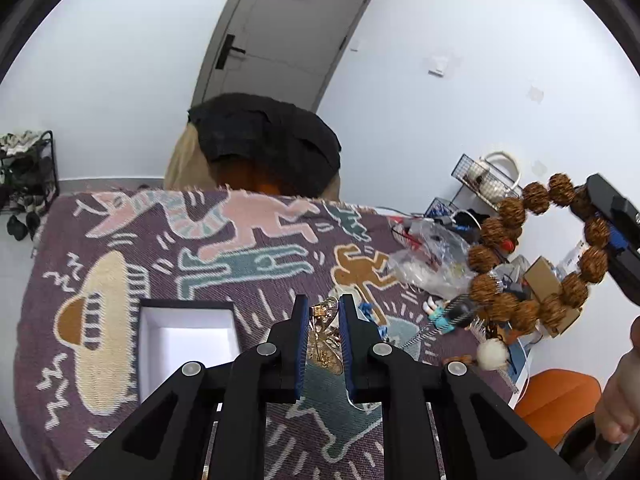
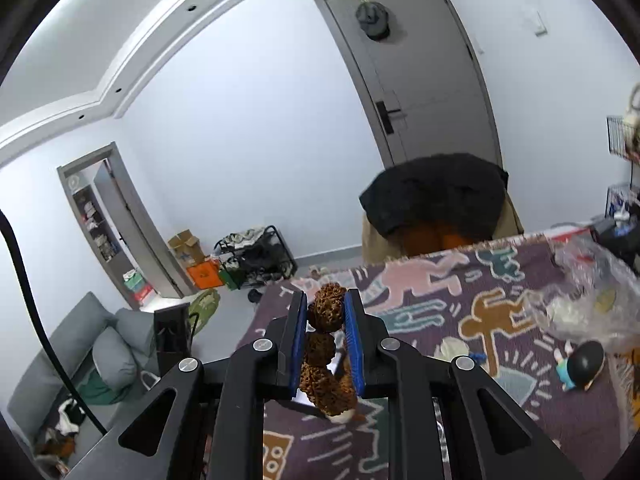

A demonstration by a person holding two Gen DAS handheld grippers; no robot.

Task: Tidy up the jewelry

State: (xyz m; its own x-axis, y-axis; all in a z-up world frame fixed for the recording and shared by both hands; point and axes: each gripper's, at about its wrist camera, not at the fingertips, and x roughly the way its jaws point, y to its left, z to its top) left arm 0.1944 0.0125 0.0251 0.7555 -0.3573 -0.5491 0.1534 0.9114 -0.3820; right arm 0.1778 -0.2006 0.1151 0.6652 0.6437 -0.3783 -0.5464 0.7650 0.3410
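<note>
My left gripper (image 1: 324,312), black with blue pads, holds a gold ornament (image 1: 323,340) over the purple cloth (image 1: 120,232), patterned with pink, teal and tan figures. Left of the ornament sits a black-edged white box (image 1: 186,344). My right gripper (image 2: 326,312) holds brown, pitted beads (image 2: 329,312).

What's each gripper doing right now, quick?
Left gripper: shut on the gold jewelry.
Right gripper: shut on the bead bracelet, held up off the table.

Patterned blanket (image 1: 248,240) with open white box (image 1: 188,344), doll (image 2: 580,364).
</note>
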